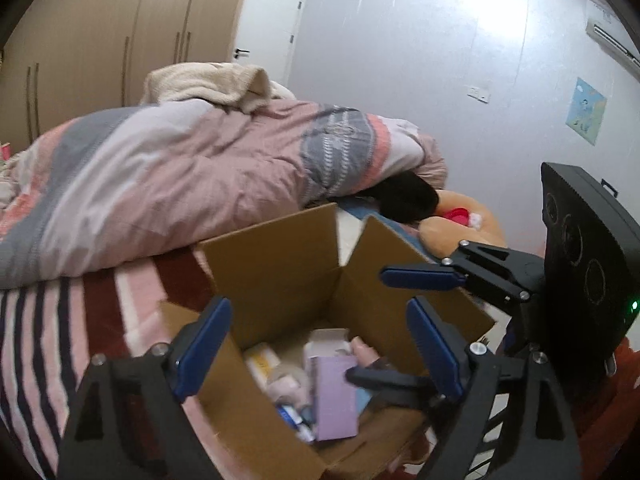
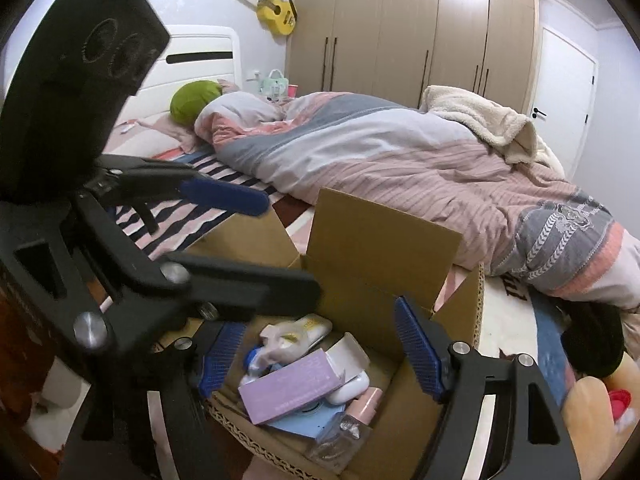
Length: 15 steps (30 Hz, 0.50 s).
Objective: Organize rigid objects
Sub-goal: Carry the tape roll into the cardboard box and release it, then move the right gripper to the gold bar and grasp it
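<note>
We hold both grippers over an open cardboard box (image 1: 280, 276) that sits on the bed, its flaps standing up. In the left wrist view our left gripper (image 1: 320, 344) fills the lower part of the frame, its blue-padded fingers (image 1: 204, 344) spread wide apart with nothing between them, poised above the box opening. The right gripper (image 1: 388, 324) reaches in from the right edge of that frame, one finger high over the flap and the other low inside the box, so it too stands open.

In the right wrist view the right gripper (image 2: 320, 356) frames the box contents at lower centre, empty. A lilac carton (image 2: 290, 386) lies tilted on top of the pile, resting on a light blue flat item (image 2: 304, 424). Just beside it sit a white rounded case (image 2: 352, 388), a pink bottle (image 2: 370, 398) and a clear glass bottle (image 2: 340, 436), with a crumpled pale packet (image 2: 280, 340) and a white tube (image 2: 310, 330) towards the back wall of the box. The left gripper (image 2: 256, 240) crosses the left half of this frame, blurred.

Behind the box a pink and grey quilt (image 2: 400, 160) is heaped across the bed, a cream fleece blanket (image 2: 480, 120) on top of it. A beige wardrobe (image 2: 400, 28) fills the upper centre, a yellow guitar (image 2: 276, 10) hangs on the wall at upper left, and what may be a green cushion (image 2: 192, 102) lies near the headboard.
</note>
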Tool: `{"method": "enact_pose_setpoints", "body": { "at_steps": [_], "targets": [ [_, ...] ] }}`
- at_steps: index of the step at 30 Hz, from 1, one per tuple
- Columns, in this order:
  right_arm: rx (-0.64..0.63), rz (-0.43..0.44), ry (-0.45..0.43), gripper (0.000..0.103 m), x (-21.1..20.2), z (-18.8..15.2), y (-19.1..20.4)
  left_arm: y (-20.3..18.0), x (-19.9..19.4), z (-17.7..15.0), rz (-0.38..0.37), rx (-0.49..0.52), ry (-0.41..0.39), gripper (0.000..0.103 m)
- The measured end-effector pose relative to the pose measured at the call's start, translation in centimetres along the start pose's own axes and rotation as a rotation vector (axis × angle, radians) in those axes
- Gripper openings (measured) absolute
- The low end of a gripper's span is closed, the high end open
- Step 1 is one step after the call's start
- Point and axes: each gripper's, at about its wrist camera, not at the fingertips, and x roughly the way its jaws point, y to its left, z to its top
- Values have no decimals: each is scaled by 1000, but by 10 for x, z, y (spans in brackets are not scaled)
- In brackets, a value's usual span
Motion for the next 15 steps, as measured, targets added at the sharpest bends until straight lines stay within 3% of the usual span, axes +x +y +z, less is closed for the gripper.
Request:
{"method": "enact_pose_setpoints", "body": {
  "at_steps": [7, 15],
  "targets": [
    [-18, 7, -3, 71, -1, 7, 16, 25, -41, -16, 66, -53, -55, 88],
    [-70, 46, -7, 71, -3, 22, 66, 57, -98, -47, 153, -104, -130, 88]
  ]
}}
